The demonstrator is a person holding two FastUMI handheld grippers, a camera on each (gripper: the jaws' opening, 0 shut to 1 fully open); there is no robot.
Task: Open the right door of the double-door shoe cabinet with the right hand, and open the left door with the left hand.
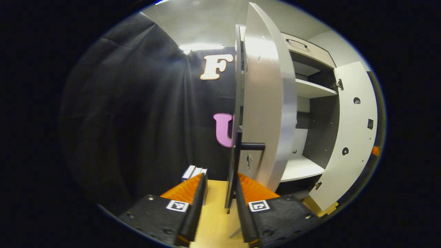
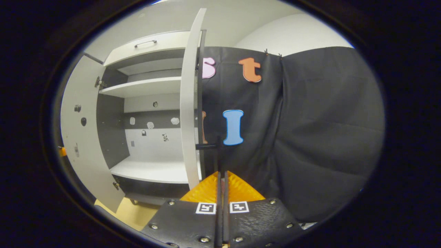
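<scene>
Where black cloth walls the booth and a pale wooden floor (image 1: 215, 206) lies underneath, the shoe cabinet (image 2: 148, 103) stands with both doors swung out, showing white shelves (image 2: 151, 170) and a grey back panel. In the left gripper view, the left door (image 1: 267, 103) stands edge-on at about 1 o'clock, its dark bar handle (image 1: 234, 165) dropping between the fingers of the left hand-held gripper (image 1: 218, 193), which are spread apart; the right finger lies against the handle, the left one clear of it. In the right gripper view, the right door (image 2: 187, 103) rises at 11 o'clock, and the right hand-held gripper (image 2: 222, 181) is pressed nearly together on that door's thin dark handle (image 2: 217, 162).
</scene>
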